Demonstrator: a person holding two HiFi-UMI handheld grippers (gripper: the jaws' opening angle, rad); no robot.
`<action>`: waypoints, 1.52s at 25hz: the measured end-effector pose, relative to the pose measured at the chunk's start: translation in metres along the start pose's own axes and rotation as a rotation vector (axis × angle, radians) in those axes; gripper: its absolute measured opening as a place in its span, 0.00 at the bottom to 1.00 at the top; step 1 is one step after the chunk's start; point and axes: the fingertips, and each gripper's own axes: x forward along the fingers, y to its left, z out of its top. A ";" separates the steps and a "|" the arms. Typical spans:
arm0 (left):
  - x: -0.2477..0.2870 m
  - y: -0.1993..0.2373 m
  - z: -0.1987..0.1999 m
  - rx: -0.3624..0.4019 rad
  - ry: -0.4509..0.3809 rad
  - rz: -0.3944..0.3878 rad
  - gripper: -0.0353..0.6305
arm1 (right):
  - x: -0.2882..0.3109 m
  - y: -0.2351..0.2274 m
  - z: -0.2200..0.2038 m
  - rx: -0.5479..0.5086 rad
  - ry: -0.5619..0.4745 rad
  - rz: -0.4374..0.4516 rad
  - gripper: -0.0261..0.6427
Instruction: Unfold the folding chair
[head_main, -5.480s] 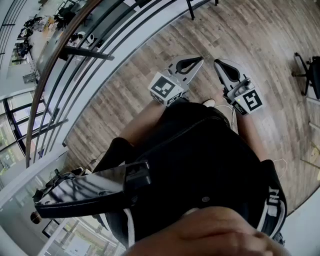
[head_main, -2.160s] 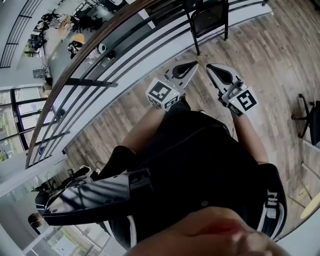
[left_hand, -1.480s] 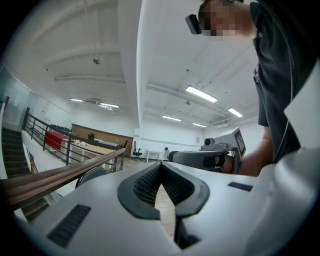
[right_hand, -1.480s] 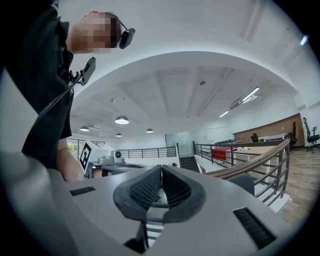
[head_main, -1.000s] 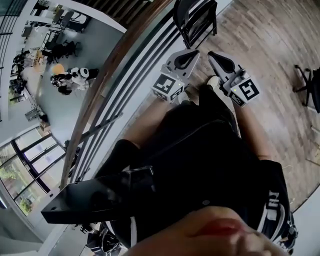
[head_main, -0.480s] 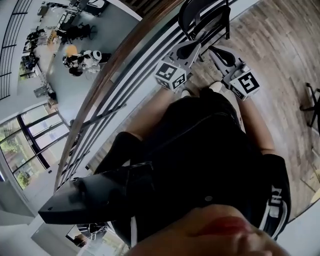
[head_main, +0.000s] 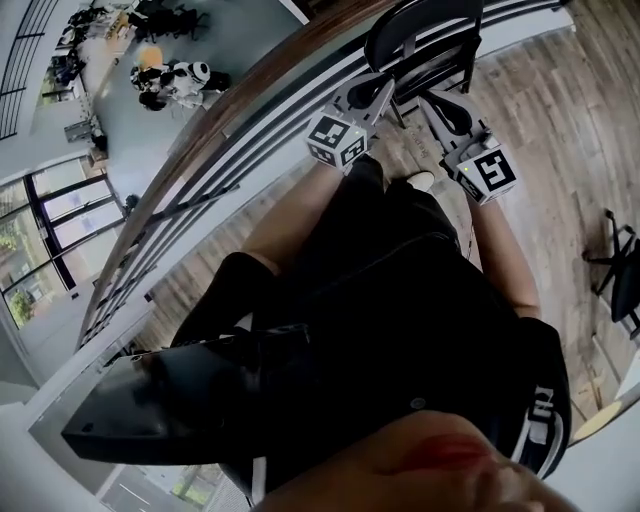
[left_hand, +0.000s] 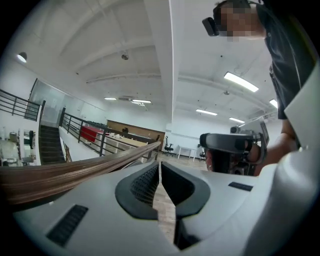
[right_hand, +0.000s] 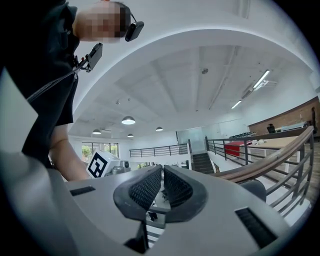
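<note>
Black folding chair (head_main: 425, 40) top centre, prob. unopened; left hand-held gripper (head_main: 380, 88) & right hand-held gripper (head_main: 432, 98) near it, jaws together, empty. Next: open, grip frame.

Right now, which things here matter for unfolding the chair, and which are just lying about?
For the job:
folding chair by the railing
left tongs, shut, empty
right tongs, shut, empty

Just around:
wooden handrail
office chair base
white robots downstairs
</note>
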 end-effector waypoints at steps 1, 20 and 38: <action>0.001 0.009 -0.006 0.007 0.012 0.012 0.06 | 0.004 -0.003 -0.001 0.005 -0.001 -0.005 0.05; 0.062 0.163 -0.125 0.007 0.196 -0.036 0.37 | 0.057 -0.035 -0.044 0.116 0.124 -0.279 0.05; 0.122 0.168 -0.145 -0.009 0.250 -0.097 0.22 | 0.027 -0.083 -0.099 0.322 0.097 -0.611 0.05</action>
